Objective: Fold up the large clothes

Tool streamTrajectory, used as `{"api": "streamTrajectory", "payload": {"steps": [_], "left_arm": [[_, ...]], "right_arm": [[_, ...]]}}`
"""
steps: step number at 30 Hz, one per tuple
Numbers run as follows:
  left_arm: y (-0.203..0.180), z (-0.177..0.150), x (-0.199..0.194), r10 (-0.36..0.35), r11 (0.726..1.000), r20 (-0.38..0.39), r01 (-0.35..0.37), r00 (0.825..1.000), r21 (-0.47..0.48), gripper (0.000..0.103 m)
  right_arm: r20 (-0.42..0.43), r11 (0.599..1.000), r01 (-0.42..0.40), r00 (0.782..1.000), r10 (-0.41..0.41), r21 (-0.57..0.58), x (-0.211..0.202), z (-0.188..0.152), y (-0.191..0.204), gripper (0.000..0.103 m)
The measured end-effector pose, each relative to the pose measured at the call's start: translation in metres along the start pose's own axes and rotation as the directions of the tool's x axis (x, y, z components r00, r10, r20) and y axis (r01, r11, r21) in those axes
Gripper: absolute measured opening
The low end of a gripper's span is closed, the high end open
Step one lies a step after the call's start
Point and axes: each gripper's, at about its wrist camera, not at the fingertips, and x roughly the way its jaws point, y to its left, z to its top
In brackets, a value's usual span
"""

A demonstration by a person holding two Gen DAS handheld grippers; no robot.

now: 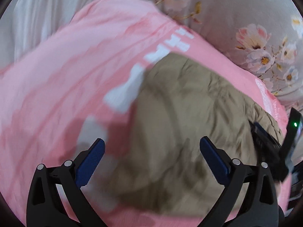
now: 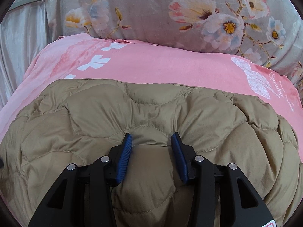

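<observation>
A tan quilted puffy jacket (image 2: 151, 109) lies on a pink sheet (image 2: 161, 64). My right gripper (image 2: 151, 141) stands over the jacket's near part with its jaws partly apart and a bulge of the tan fabric between the blue pads (image 2: 125, 157). In the blurred left wrist view the jacket (image 1: 180, 113) lies right of centre on the pink sheet (image 1: 66, 75). My left gripper (image 1: 151, 147) is wide open and empty above the jacket's left edge. The right gripper's black body (image 1: 269, 147) shows at the right edge of that view.
A grey floral pillow (image 2: 161, 13) lies behind the pink sheet and also shows in the left wrist view (image 1: 255, 37). Pale silvery fabric (image 2: 22, 37) hangs at the left. The pink sheet carries white printed shapes (image 2: 96, 62).
</observation>
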Motion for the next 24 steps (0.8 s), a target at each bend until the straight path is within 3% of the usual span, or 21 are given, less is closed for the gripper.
{"api": "streamTrajectory", "payload": {"steps": [3,5,7,9,10,15,17,18,19,21,24], "left_arm": [[0.028,-0.021,0.0,-0.077,0.991,-0.056,0.07,0.995,-0.114,0.098],[0.026,-0.027,-0.004,-0.097,0.987,-0.026,0.093,0.995,-0.13,0.098],[0.019,-0.028,0.0,-0.164,0.976,-0.027,0.158,0.986,-0.153,0.098],[0.006,-0.027,0.005,-0.165,0.976,-0.027,0.159,0.986,-0.147,0.096],[0.0,-0.027,0.006,-0.178,0.975,-0.022,0.173,0.984,-0.141,0.091],[-0.016,-0.016,-0.002,-0.169,0.973,-0.028,0.162,0.985,-0.167,0.033],[-0.013,-0.011,-0.014,-0.176,0.973,-0.001,0.173,0.984,-0.155,0.022],[-0.012,-0.009,-0.019,-0.189,0.971,0.006,0.188,0.982,-0.151,0.019],[-0.012,-0.006,-0.024,-0.204,0.968,0.009,0.203,0.979,-0.146,0.017],[-0.018,-0.001,-0.039,-0.218,0.97,0.028,0.219,0.976,-0.106,0.014],[-0.032,0.004,-0.069,-0.224,0.973,0.076,0.227,0.972,-0.036,0.012]], "right_arm": [[0.001,1.0,0.007,1.0,-0.007,-0.005,-0.001,0.0,0.0,0.043],[0.003,1.0,0.012,1.0,-0.012,-0.007,-0.002,0.001,0.001,0.043],[0.004,1.0,0.011,1.0,-0.011,-0.006,-0.002,0.0,0.001,0.043],[0.005,1.0,0.009,1.0,-0.009,-0.004,-0.003,0.0,0.001,0.043],[0.007,1.0,0.006,1.0,-0.006,-0.002,-0.004,0.0,0.001,0.043],[0.005,0.996,-0.032,0.999,0.031,0.079,-0.029,-0.005,-0.014,0.043],[0.003,0.989,-0.065,0.998,0.066,0.133,-0.055,-0.016,-0.023,0.042],[-0.007,0.987,-0.081,0.997,0.083,0.139,-0.069,-0.023,-0.026,0.032],[-0.03,0.988,-0.088,0.995,0.092,0.131,-0.078,-0.032,-0.027,0.013],[-0.091,0.988,-0.1,0.99,0.111,0.12,-0.086,-0.046,-0.027,0.0],[-0.148,0.983,-0.128,0.978,0.147,0.131,-0.092,-0.065,-0.02,0.0]]}}
